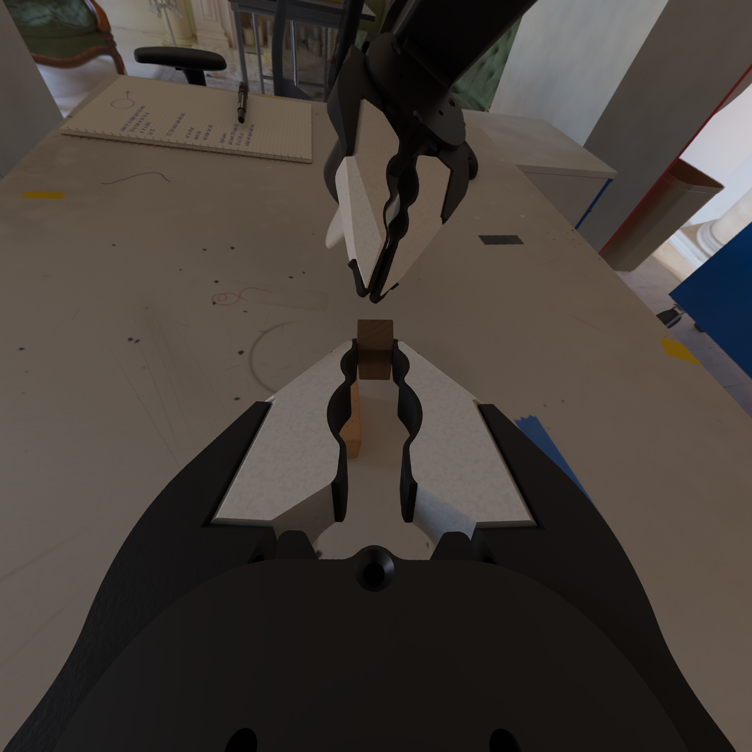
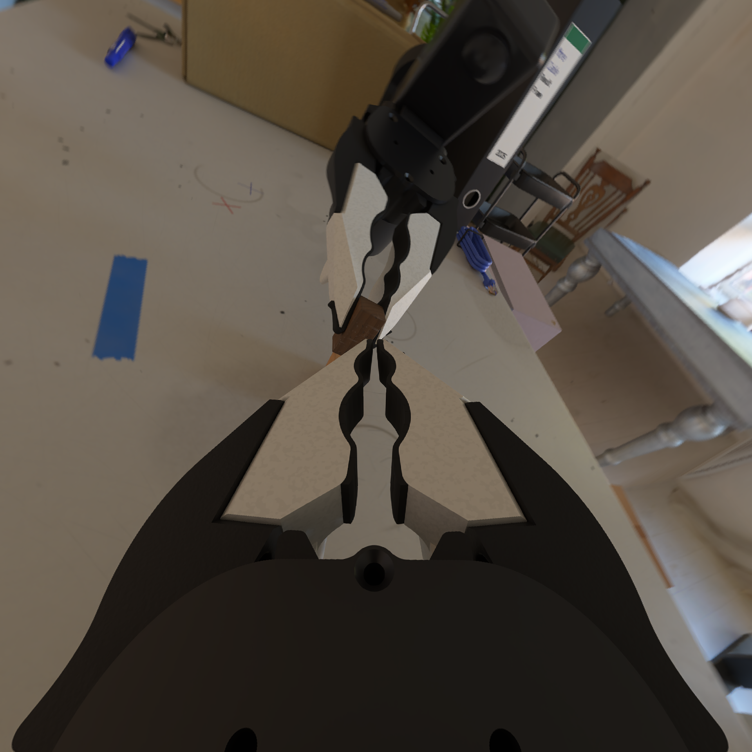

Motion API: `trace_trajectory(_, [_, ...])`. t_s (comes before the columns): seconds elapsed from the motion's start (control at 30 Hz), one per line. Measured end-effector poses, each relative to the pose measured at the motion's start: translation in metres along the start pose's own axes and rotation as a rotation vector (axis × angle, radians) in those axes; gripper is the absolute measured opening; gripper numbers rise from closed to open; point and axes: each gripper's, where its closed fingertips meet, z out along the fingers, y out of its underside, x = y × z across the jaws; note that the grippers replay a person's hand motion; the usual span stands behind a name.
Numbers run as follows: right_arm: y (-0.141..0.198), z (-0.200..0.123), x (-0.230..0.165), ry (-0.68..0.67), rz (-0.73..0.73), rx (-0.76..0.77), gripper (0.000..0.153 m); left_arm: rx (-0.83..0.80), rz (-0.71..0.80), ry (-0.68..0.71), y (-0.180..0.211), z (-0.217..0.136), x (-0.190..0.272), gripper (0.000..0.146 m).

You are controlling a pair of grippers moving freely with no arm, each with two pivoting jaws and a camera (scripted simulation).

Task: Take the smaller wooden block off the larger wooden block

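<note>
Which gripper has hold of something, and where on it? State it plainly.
The left gripper is shut on the smaller wooden block, its fingertips pressing the block's two opposite side faces. The right gripper is shut and holds nothing.

two tools: the left tool [image 1: 374, 346] and the right tool [image 1: 371, 294]. two wooden blocks: one smaller dark block [image 1: 374, 349] and one larger light block [image 1: 352, 427]. one bench [image 1: 162, 325] under it all. on it, one spiral notebook [image 1: 195, 122] and one black pen [image 1: 241, 101]. also one blue marker [image 2: 119, 47], one cardboard box [image 2: 285, 65], one black binder [image 2: 541, 93], one coiled blue cable [image 2: 476, 254], and one strip of blue tape [image 2: 121, 308].
</note>
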Motion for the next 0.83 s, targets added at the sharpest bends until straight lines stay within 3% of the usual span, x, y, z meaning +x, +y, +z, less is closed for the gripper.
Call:
trace_trajectory(0.27, [-0.003, 0.002, -0.002, -0.028, -0.293, 0.023, 0.002, 0.02, -0.038, 0.042, -0.001, -0.001, 0.004, 0.016])
trace_trajectory(0.83, [0.009, 0.018, -0.007, -0.082, -0.24, 0.107, 0.002, -0.026, -0.09, 0.041, 0.014, -0.003, 0.0, 0.016])
